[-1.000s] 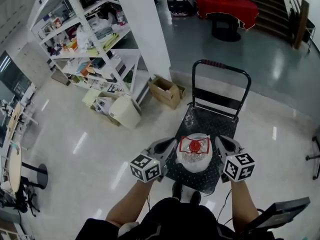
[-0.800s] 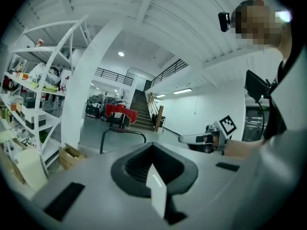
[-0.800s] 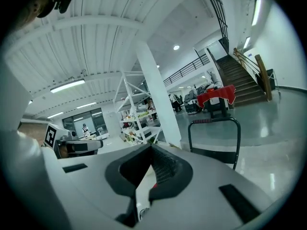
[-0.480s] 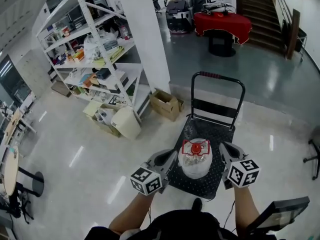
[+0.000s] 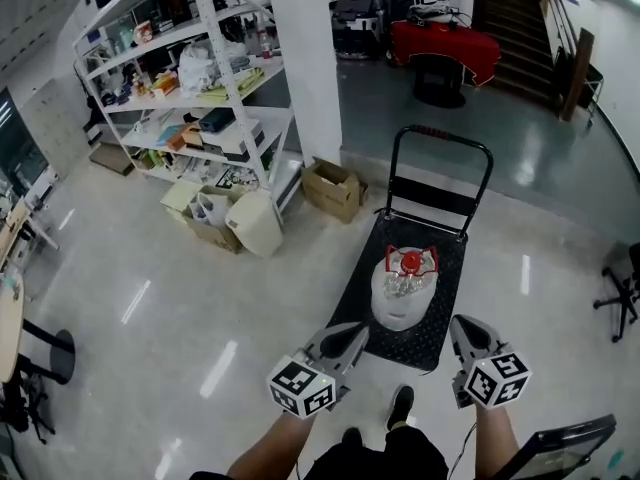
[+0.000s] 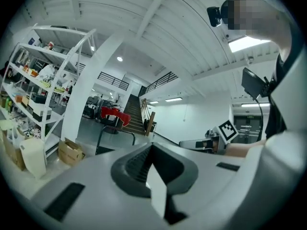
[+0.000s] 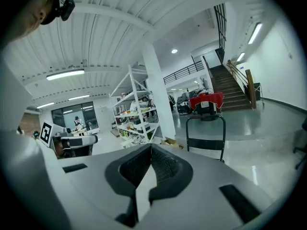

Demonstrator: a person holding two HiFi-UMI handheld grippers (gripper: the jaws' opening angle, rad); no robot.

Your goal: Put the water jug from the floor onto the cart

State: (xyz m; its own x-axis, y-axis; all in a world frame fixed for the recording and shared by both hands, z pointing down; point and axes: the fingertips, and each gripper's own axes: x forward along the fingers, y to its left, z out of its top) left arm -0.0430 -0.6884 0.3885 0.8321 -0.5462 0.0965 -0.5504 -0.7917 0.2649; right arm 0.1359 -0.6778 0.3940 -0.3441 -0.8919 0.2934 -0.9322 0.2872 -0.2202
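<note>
As far as visible, looks done: clear, red-capped plastic water jug [image 5: 403,288] upright on black platform cart [image 5: 422,344], ahead of left gripper [image 5: 348,336] and right gripper [image 5: 463,326], both closed, empty.

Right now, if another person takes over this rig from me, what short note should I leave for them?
Left gripper: shut, empty, at the cart's near end, clear of the jug.
Right gripper: shut, empty, also clear of the jug.
Water jug: stands on the deck of the cart, red cap up.
Done: the jug is on the cart.
Left: nothing, as far as I can see.
</note>
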